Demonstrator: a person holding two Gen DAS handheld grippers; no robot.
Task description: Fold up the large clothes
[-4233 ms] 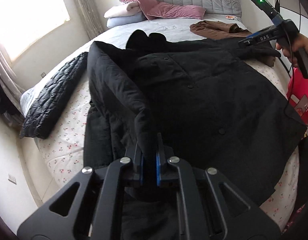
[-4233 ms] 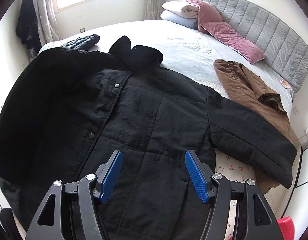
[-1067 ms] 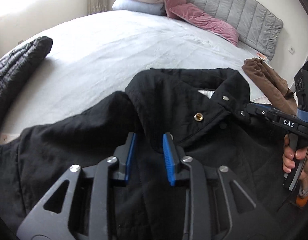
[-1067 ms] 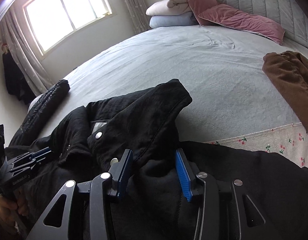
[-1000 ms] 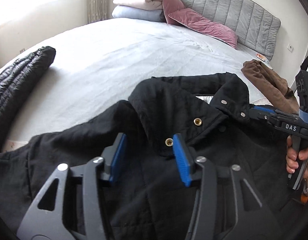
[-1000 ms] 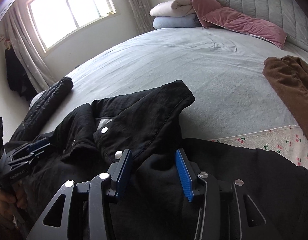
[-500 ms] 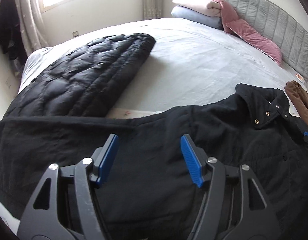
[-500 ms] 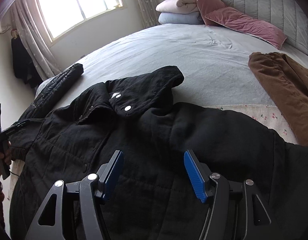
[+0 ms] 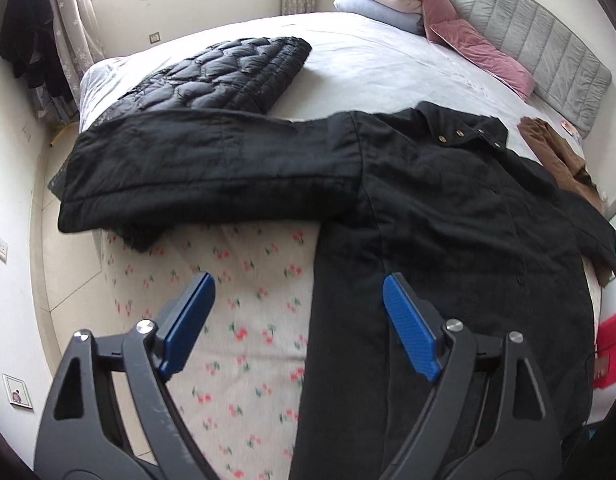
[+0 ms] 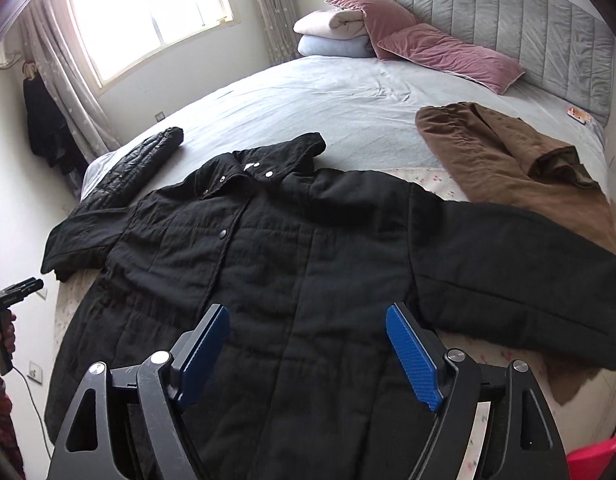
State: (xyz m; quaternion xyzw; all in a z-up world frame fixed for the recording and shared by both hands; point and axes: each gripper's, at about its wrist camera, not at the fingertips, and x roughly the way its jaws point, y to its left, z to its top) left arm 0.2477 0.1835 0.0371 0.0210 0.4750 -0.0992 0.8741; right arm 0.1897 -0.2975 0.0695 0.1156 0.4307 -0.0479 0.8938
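Black quilted coat (image 10: 300, 264) spread front-up on bed (image 10: 347, 96), collar toward the headboard (image 10: 507, 12), both sleeves stretched out sideways. Sleeve on the left side draped toward the bed corner, cuff overhanging the edge in the left wrist view (image 9: 212, 176). Sleeve on the right side laid across the cherry-print sheet (image 9: 236, 320), end partly covering the brown garment (image 10: 519, 164).

Left gripper (image 9: 296, 320): jaws spread wide, holding nothing, poised over the sheet and the coat's left side edge. Right gripper (image 10: 308, 348): jaws likewise wide apart and empty, above the coat's lower front panel. Contact between blue pads (image 10: 411, 360) and fabric not resolvable from this angle; probably clear of it.

Black puffer jacket (image 9: 228, 76) folded near the bed corner, just beyond the coat's left sleeve. Pink pillow (image 10: 447, 56) and stacked folded bedding (image 10: 331, 36) at the headboard. Window (image 10: 148, 12) bright at rear left. Red object (image 9: 611, 344) at frame edge, identity unclear.
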